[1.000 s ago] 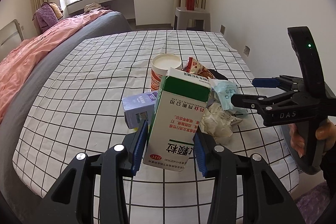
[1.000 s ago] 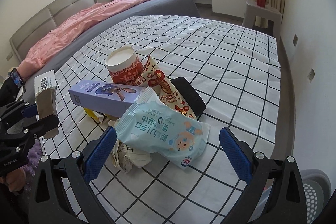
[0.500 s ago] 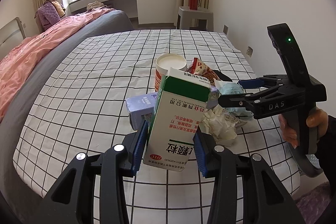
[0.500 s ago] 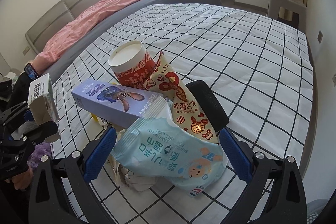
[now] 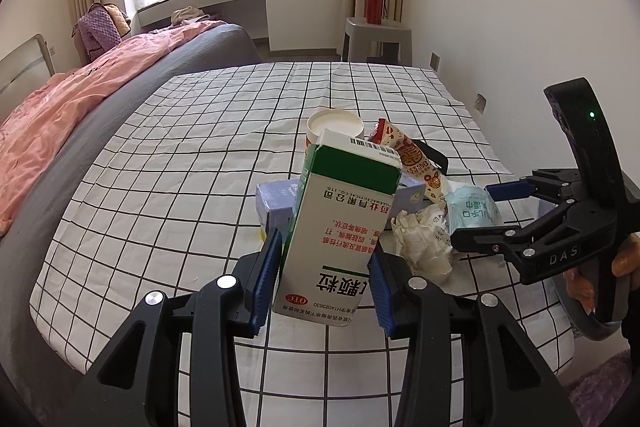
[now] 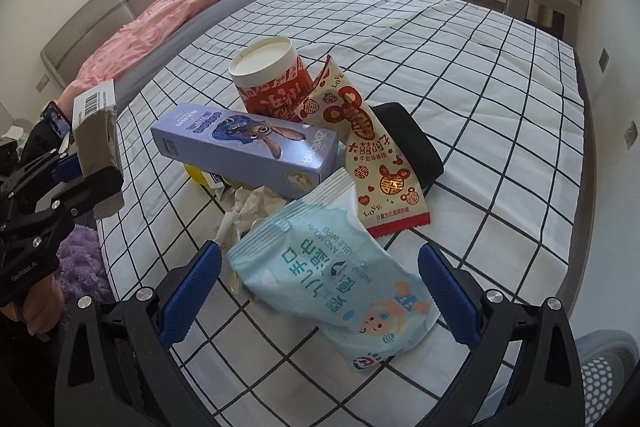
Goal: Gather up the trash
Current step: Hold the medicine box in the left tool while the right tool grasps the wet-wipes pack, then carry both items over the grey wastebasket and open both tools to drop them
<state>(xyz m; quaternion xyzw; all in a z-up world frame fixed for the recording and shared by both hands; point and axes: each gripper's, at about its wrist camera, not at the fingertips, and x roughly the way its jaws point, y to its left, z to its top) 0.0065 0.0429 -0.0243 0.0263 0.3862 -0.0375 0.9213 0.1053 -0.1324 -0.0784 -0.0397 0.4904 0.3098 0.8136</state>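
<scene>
Left gripper [image 5: 322,273] clamps green-white carton [image 5: 340,227] upright above checkered sheet [image 5: 192,155], trash pile behind. Right view: right gripper [image 6: 318,297] spread wide around wipes packet [image 6: 340,279]; purple box [image 6: 248,147], cup [image 6: 268,75] beyond.

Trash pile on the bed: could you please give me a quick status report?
Left gripper shut on green-and-white carton. Right gripper open, straddling the wipes packet. Purple box, cup, wrapper, tissue crowd behind.

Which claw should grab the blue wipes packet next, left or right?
Right. The right claw is open with the wipes packet lying between its fingers, ready to close. The left claw is already shut on the green-and-white medicine box.
</scene>
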